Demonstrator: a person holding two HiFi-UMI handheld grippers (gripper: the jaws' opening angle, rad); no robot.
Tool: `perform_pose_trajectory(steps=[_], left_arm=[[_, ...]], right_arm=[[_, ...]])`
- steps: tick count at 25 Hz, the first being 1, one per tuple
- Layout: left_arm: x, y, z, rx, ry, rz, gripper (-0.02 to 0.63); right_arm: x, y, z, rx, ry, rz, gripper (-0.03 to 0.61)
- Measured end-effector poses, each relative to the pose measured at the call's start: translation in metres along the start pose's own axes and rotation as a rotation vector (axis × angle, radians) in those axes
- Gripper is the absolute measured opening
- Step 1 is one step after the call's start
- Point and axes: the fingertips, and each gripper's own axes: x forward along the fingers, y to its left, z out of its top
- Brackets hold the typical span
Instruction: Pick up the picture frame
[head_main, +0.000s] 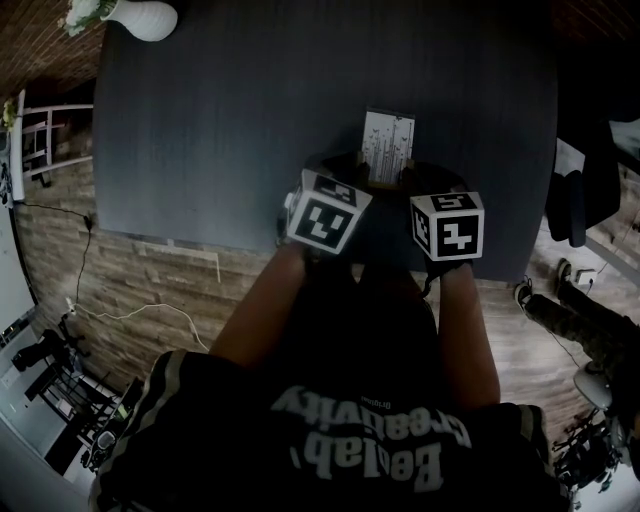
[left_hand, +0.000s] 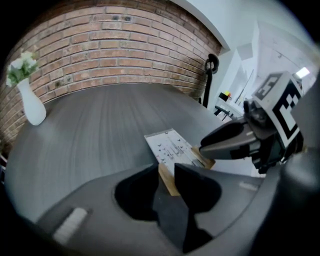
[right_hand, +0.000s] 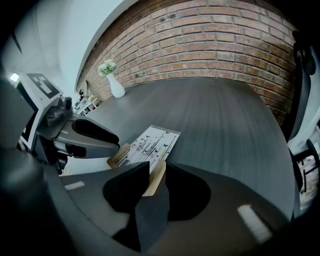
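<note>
The picture frame (head_main: 388, 147) lies flat on the dark table (head_main: 220, 130) near its front edge: a white print with small black marks in a light wooden border. My left gripper (head_main: 345, 172) is at the frame's near left corner and my right gripper (head_main: 424, 180) at its near right corner. In the left gripper view the wooden corner of the frame (left_hand: 167, 147) shows in the gap of the left gripper (left_hand: 166, 172), whose jaws stand apart. In the right gripper view the frame (right_hand: 150, 142) likewise sits between the spread jaws of the right gripper (right_hand: 156, 170).
A white vase (head_main: 145, 18) with flowers stands at the table's far left corner. A brick wall (left_hand: 110, 55) runs behind the table. The table's front edge (head_main: 180, 242) is just under my hands. Cables and stands lie on the wooden floor (head_main: 60, 360) at left.
</note>
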Motion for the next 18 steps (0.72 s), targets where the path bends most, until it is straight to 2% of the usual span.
perform_pose_trajectory(steps=[7,13,18], left_arm=[[0.007,0.002,-0.003,-0.029,0.015,-0.005,0.101],[0.013,0.001,-0.004,-0.027,0.032,-0.004,0.103],[0.016,0.002,-0.006,-0.069,0.033,-0.008,0.104]], right_arm=[[0.006,0.001,0.0,0.032,0.009,0.007,0.115],[0.008,-0.001,-0.002,0.09,0.016,0.029,0.123],[0.013,-0.001,-0.002,0.164,0.024,0.052,0.129]])
